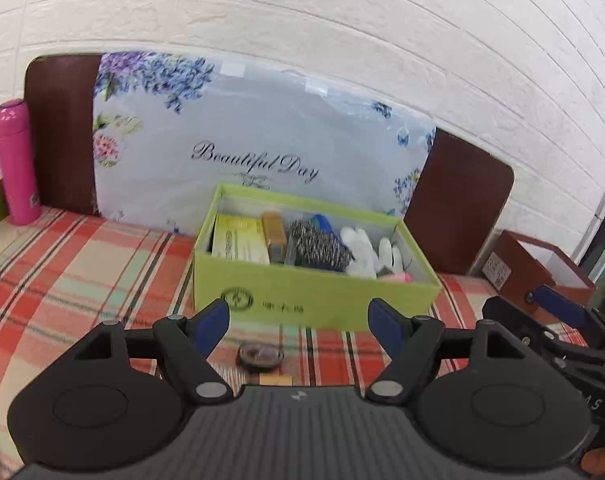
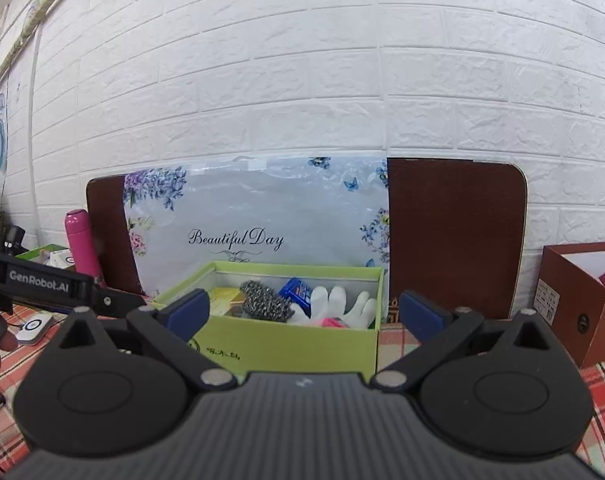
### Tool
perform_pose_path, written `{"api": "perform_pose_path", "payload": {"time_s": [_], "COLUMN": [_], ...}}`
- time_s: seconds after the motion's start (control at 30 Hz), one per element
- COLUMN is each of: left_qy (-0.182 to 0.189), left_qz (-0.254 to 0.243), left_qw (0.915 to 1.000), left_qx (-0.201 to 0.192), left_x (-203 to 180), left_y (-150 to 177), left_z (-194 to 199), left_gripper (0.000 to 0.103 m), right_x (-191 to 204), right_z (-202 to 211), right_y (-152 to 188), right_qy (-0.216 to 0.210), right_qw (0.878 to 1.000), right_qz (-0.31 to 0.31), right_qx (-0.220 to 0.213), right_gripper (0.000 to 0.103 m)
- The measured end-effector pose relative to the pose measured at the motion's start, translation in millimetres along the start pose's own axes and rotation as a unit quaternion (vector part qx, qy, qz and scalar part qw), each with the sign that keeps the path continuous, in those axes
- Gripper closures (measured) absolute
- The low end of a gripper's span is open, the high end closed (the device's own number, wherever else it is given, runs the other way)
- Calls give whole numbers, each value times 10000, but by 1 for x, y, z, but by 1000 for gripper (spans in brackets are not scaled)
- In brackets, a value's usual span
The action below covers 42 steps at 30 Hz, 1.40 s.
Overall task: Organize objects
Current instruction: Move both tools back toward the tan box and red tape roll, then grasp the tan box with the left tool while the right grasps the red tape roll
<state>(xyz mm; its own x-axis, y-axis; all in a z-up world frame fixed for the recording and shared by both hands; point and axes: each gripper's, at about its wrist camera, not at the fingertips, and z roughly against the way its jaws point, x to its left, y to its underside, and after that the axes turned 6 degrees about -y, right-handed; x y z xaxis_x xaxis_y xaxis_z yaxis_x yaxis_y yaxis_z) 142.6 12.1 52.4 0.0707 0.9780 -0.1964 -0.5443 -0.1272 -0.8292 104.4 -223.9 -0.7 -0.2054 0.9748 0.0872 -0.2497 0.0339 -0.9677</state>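
Observation:
An open lime-green box (image 1: 314, 292) (image 2: 286, 342) stands on the plaid cloth. It holds a yellow packet (image 1: 238, 240), a tan block (image 1: 275, 234), a steel-wool scourer (image 1: 318, 246) (image 2: 264, 300), white gloves (image 1: 362, 250) (image 2: 338, 304), a blue packet (image 2: 296, 290) and something pink (image 2: 332, 322). My left gripper (image 1: 300, 322) is open and empty, a little short of the box's front wall. My right gripper (image 2: 302, 312) is open wide and empty, also short of the box. A small round brown object (image 1: 261, 356) lies on the cloth below the left fingertips.
A floral bag reading "Beautiful Day" (image 1: 258, 148) (image 2: 238, 220) leans on a brown board (image 2: 454, 236) by the white brick wall. A pink flask (image 1: 17, 160) (image 2: 80, 240) stands at left, a red-brown box (image 1: 542, 268) (image 2: 578, 296) at right. A white gadget (image 2: 32, 326) lies at left.

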Motion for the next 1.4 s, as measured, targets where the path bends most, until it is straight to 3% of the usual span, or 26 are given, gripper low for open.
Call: {"api": "perform_pose_path", "payload": {"time_s": [0.4, 0.77, 0.97, 1.17, 1.4], "left_qy": [-84, -298, -361, -328, -288], "left_qz": [179, 97, 29, 47, -346], "left_qw": [9953, 9921, 9908, 9916, 9921], "left_qx": [951, 1217, 1303, 1252, 1174], "left_x": [6, 4, 5, 9, -9], "left_y": [66, 79, 83, 82, 65], "left_z": [-2, -5, -8, -12, -47], "left_gripper": [24, 24, 24, 24, 24], "right_x": [8, 12, 18, 25, 30], "right_z": [30, 33, 23, 17, 20], "right_y": [59, 107, 125, 131, 131], "right_qy": [21, -66, -193, -277, -274], "right_qw": [9970, 9885, 9819, 9794, 9792], "right_qz": [-283, -495, -332, -133, -21], "right_qx": [724, 1427, 1853, 1998, 2008], "right_gripper": [0, 1, 18, 57, 57]}}
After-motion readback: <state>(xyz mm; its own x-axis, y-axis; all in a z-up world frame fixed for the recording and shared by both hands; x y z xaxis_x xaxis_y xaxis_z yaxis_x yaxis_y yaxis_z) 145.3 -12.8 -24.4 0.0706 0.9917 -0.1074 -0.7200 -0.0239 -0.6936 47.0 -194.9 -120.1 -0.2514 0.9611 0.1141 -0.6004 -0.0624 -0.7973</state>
